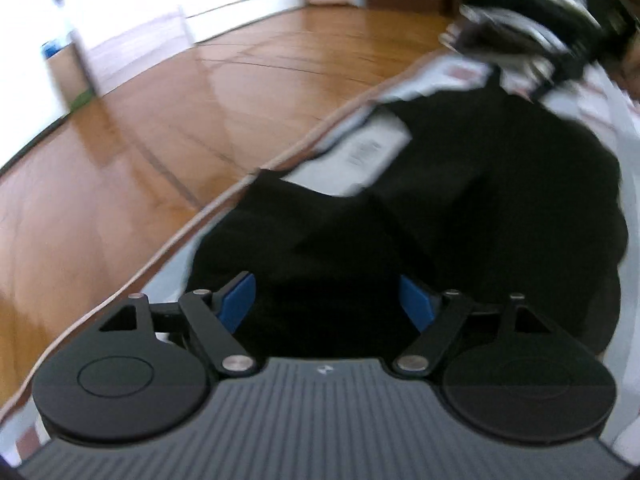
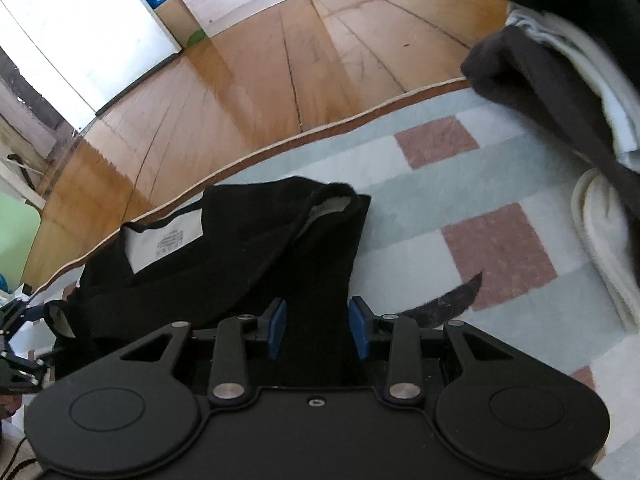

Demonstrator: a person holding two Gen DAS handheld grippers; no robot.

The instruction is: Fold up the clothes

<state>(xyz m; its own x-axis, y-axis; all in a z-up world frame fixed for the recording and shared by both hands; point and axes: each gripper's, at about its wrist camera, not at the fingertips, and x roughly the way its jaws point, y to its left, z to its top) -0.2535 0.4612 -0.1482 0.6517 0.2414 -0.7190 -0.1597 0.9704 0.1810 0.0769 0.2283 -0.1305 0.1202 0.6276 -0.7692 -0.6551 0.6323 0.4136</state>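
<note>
- L wrist view motion-blurred; print on white rectangular label (image 1: 362,152) of black fabric garment (image 1: 460,216) unreadable.
- Striped black-and-white bundle (image 1: 532,12), top right: smeared, cut by frame edge.
- R wrist view: dark grey and white folded clothes pile (image 2: 560,92) cut by right edge.

Garment (image 2: 224,256) on rug (image 2: 420,208); folded pile (image 2: 560,120) at right; floor (image 2: 280,80) behind.

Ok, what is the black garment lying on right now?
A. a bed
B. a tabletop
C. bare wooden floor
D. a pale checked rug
D: in the right wrist view the black garment lies on the pale checked rug with pink squares, just inside the rug's edge, and the wooden floor starts beyond it.
</note>
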